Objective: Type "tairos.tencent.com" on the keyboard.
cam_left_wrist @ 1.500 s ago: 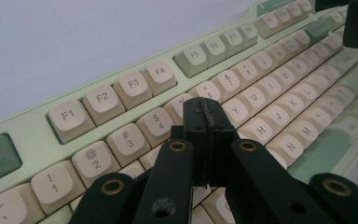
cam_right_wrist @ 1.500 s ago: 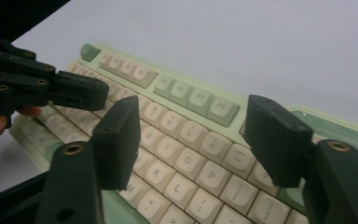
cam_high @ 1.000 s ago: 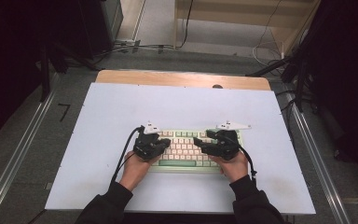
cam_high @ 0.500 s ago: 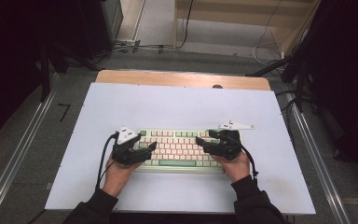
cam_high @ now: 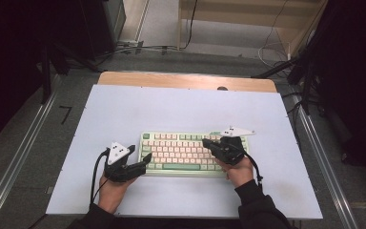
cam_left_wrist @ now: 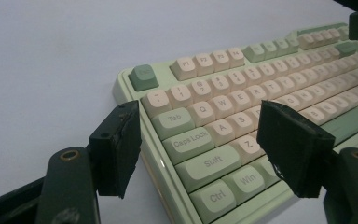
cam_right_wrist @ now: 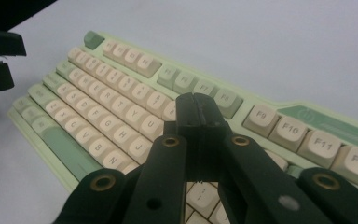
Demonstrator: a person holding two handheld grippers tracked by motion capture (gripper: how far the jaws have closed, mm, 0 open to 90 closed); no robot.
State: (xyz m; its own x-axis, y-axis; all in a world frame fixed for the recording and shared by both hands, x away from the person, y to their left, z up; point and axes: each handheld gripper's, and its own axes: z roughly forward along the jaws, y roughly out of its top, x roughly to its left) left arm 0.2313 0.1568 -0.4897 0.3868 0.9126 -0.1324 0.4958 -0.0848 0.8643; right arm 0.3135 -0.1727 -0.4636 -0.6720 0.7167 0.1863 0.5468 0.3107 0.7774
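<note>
- The left gripper (cam_high: 146, 160) has jaws spread, nothing between them, with the keyboard's (cam_high: 181, 152) left end just ahead.
- The right gripper (cam_high: 205, 142) has just closed, empty, poised over the keyboard's right half.
</note>
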